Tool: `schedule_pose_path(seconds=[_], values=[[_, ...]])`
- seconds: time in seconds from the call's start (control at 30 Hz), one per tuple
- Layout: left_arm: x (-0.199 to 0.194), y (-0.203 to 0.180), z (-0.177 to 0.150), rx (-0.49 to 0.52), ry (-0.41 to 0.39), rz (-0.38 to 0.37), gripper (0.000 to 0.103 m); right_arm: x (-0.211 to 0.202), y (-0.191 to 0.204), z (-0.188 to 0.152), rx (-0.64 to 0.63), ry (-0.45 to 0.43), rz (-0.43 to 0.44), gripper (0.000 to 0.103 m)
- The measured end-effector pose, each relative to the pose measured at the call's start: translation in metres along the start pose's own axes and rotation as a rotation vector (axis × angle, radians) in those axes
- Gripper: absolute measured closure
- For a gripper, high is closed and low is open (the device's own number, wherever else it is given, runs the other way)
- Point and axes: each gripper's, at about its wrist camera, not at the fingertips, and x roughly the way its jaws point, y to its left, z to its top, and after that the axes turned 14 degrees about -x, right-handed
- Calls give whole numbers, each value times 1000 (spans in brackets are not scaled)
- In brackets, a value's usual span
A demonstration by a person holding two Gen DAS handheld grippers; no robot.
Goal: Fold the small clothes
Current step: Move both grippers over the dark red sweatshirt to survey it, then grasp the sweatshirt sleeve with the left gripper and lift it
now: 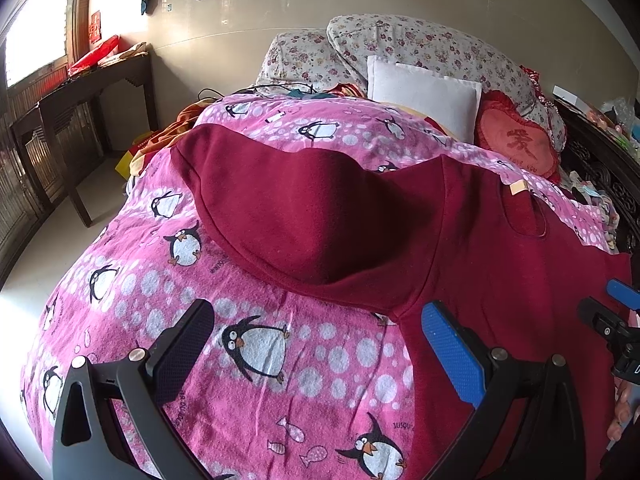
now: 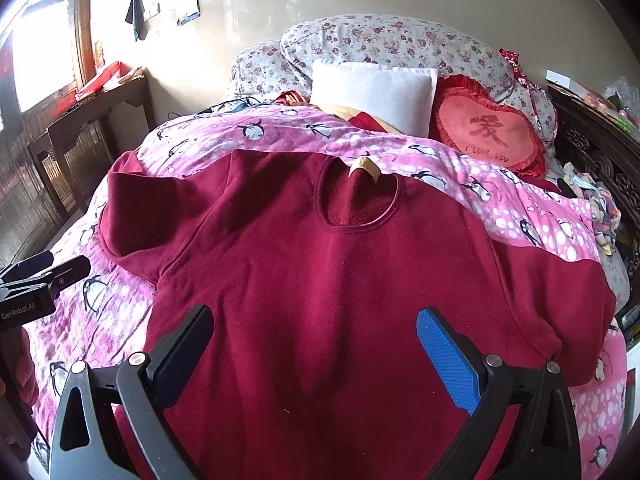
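Observation:
A dark red fleece top lies spread flat, front up, on a pink penguin blanket, neck hole toward the pillows. In the left wrist view its left sleeve lies out over the blanket. My left gripper is open and empty, hovering above the blanket near the top's armpit. My right gripper is open and empty above the top's lower chest. The right gripper's tips also show in the left wrist view, and the left gripper shows in the right wrist view.
A white pillow, floral pillows and a red heart cushion lie at the bed's head. A dark wooden side table stands left of the bed. A carved dark bed frame with small cloths runs along the right.

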Motion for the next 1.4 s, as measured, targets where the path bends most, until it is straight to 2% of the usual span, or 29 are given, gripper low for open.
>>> schedule_pose_path(seconds=[0.63, 0.87, 1.07, 1.17, 1.23, 1.4], values=[[5, -9, 5, 20, 7, -16, 0, 8, -5, -1, 20, 11, -15, 0], [11, 20, 34, -23, 22, -40, 0, 12, -5, -1, 22, 15, -7, 0], [43, 84, 90, -162, 24, 3, 0, 25, 0, 8, 20, 17, 27, 0], [67, 117, 116, -233, 10, 30, 0, 34, 5, 16, 18, 16, 50, 0], [90, 139, 131, -303, 32, 33, 0, 42, 9, 20, 17, 18, 65, 0], [143, 173, 151, -488, 118, -50, 0, 57, 21, 28, -3, 29, 84, 0]])
